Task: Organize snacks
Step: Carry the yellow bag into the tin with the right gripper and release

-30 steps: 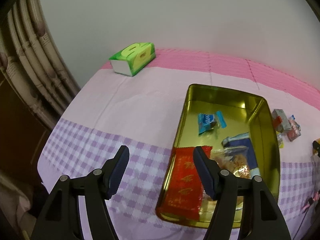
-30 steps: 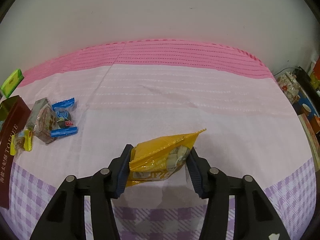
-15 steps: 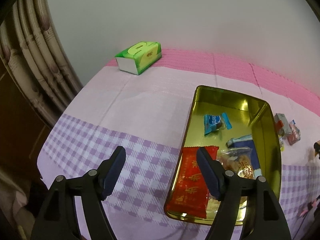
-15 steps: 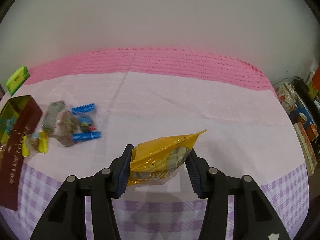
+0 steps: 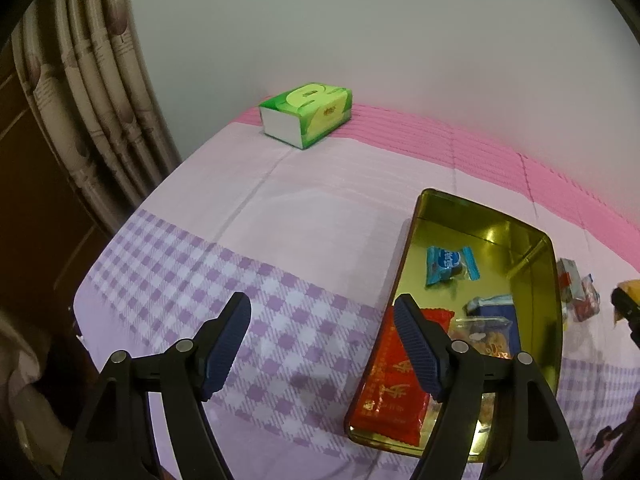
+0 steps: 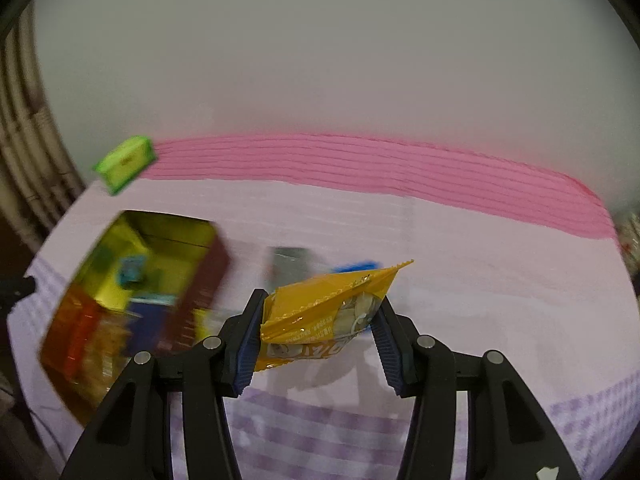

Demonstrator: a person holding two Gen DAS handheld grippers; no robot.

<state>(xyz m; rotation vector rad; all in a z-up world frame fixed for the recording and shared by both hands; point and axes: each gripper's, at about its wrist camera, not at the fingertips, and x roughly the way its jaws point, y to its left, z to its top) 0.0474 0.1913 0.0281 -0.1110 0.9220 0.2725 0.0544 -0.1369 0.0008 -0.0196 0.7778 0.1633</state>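
My left gripper (image 5: 322, 334) stands wide apart, nothing between its jaws, over the checked cloth (image 5: 192, 280); gold tin (image 5: 476, 216) at 3 o'clock with snacks inside. My right gripper (image 6: 316, 334) is clamped on the yellow snack bag (image 6: 332, 312); blurred tin (image 6: 168, 228) at 9 o'clock.

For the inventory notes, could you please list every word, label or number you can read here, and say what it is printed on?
Nothing reads cleanly.
Red packet in the gold tin: gold characters, too small to read.
Blue candy wrapper: white logo, unreadable.
Green tissue box: small mark, unreadable.
Yellow snack bag in the right gripper: print too blurred.
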